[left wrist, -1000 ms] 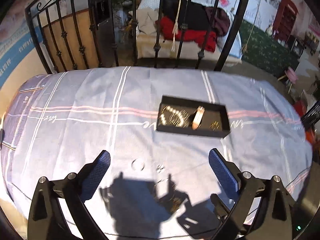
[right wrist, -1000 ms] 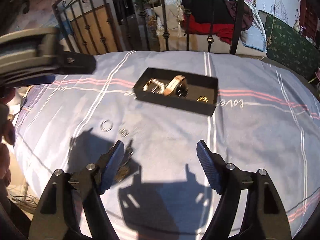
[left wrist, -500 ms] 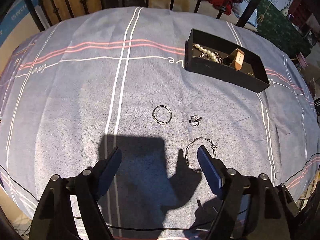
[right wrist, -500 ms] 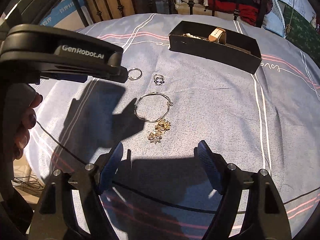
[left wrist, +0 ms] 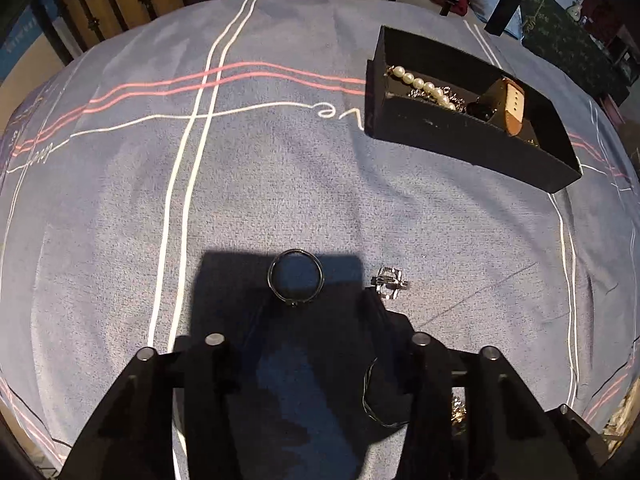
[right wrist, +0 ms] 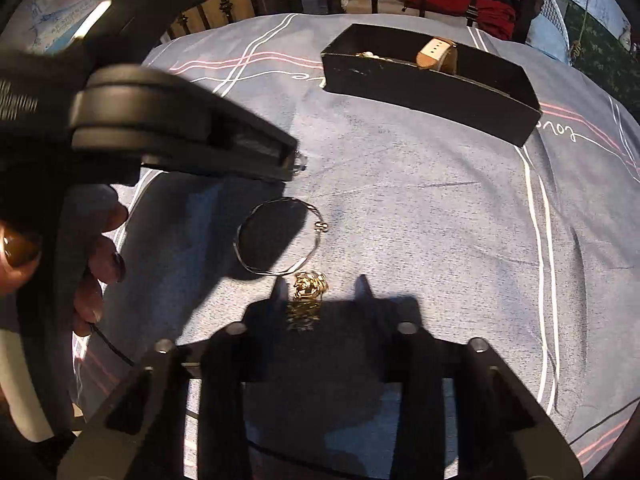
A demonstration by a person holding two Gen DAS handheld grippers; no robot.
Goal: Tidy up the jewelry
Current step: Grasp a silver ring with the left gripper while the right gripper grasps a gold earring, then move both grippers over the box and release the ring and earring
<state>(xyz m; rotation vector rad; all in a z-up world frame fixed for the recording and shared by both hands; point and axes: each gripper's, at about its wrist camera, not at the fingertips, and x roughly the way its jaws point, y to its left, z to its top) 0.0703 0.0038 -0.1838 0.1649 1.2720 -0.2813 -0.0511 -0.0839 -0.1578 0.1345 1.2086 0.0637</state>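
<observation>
Jewelry box (left wrist: 472,148) now sits farther off; both grippers have dropped low, left gripper (left wrist: 312,320) gaping over the ring (left wrist: 295,278), right gripper (right wrist: 320,292) open astride the gold charm (right wrist: 309,286); pickups look imminent.

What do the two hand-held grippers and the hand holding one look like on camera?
Both are black. The right hand-held gripper shows angular fingers with silver pins. The left hand-held gripper, seen from the side, is a thick layered black body with partial white lettering. The hand has dark nail polish; a thin black cable runs below it.
</observation>
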